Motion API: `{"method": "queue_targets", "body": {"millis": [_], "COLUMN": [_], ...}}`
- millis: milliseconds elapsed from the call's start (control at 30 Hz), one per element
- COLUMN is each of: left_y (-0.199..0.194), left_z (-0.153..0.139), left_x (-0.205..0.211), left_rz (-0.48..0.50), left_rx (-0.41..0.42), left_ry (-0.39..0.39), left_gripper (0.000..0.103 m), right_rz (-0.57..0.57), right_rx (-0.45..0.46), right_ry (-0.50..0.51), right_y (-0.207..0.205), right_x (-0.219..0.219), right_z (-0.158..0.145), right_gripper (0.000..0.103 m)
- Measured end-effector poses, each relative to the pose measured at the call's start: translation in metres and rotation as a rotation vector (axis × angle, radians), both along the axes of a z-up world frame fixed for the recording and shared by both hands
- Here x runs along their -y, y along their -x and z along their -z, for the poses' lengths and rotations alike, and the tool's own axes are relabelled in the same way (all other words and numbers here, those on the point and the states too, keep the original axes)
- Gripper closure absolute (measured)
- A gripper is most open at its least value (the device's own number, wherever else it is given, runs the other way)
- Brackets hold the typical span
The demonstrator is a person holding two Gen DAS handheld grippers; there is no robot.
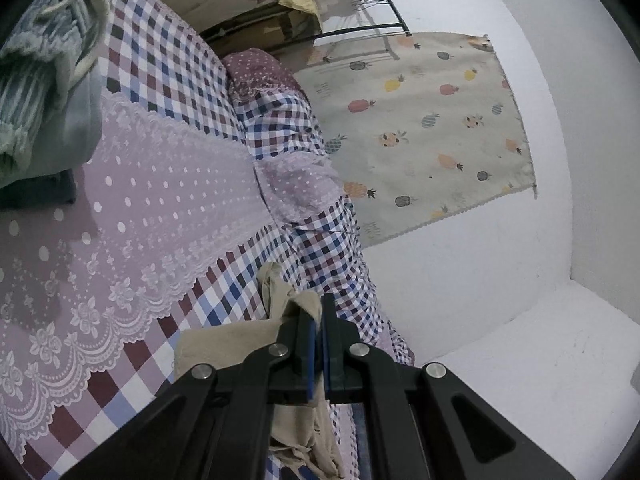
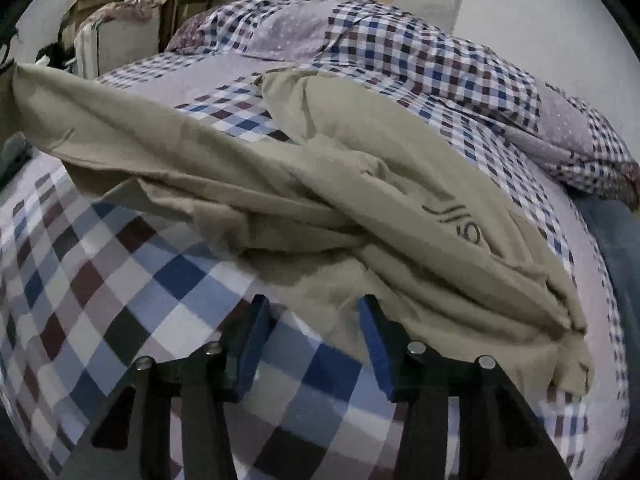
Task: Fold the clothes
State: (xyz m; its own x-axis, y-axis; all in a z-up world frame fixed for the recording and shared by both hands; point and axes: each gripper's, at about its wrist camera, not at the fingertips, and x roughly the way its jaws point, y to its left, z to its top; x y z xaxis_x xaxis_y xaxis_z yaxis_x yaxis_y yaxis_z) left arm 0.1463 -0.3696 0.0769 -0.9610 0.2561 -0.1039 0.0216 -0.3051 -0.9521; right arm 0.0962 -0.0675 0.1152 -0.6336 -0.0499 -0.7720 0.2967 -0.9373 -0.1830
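**Khaki garment pinned at one corner, half spread on bed**

Khaki garment [image 2: 360, 184] strewn across checked bedspread [image 2: 120, 280], crumpled into long ridges, printed mark showing near right-hand folds. One end lifted off the bed toward upper left of right wrist view, stretched taut there; remainder slumped in a loose heap toward bed's right edge. Thin, soft and light by the look of the drape: likely to sag, bunch and slide rather than hold a crease, so best taken at a hem or corner, not mid-panel. Nearest loose edge lying just ahead of right gripper [image 2: 312, 320], a probable next hold.

Left gripper [image 1: 319, 320] clamped shut on a bunched fold of the same cloth [image 1: 292, 304], fabric squeezed between blue pads and trailing down beneath the fingers. Right gripper's fingers standing moderately apart, nothing between them, tips poised over bedspread just short of garment's near edge; no contact evident.

Lace-trimmed lilac panel [image 1: 160, 200] running across bed in left wrist view. Checked pillows [image 2: 400, 40] piled at far end. Striped cloth heap [image 1: 36, 80] at upper left of that view. Pineapple-print cloth [image 1: 420, 120] hung on white wall [image 1: 560, 160] beside bed. Boxes and clutter [image 2: 112, 20] beyond bed.
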Motion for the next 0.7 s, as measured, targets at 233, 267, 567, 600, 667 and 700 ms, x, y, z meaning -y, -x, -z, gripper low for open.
{"method": "queue_targets", "body": {"millis": [233,267,567,600,667,700], "left_y": [-0.004,-0.004,0.012,0.015,0.02,0.021], "left_z": [0.007,0.008,0.008,0.007,0.003,0.001], "left_x": [0.004,0.004,-0.046,-0.058,-0.086,-0.102], "left_rz": [0.007,0.011,0.235,0.283,0.385,0.441], "left_rx": [0.017,0.016,0.019,0.012,0.004,0.004], "left_ry": [-0.028,-0.032,-0.068,-0.069,-0.057,-0.04], "left_gripper": [0.102,0.102,0.102,0.102,0.102,0.102], "right_rz": [0.029,0.03,0.253,0.292,0.369,0.408], "right_rx": [0.005,-0.015,-0.12,-0.128,-0.143,-0.149], "right_ry": [-0.068,-0.074,-0.061,-0.066,-0.076,-0.079], "right_y": [-0.013,-0.025,-0.118,-0.125,-0.138,-0.144], "right_x": [-0.025,-0.029,-0.147,-0.165,-0.201,-0.219], "right_z": [-0.004,-0.01,-0.063,-0.067,-0.077,-0.081], "right_gripper": [0.1,0.1,0.101,0.101,0.101,0.101]}}
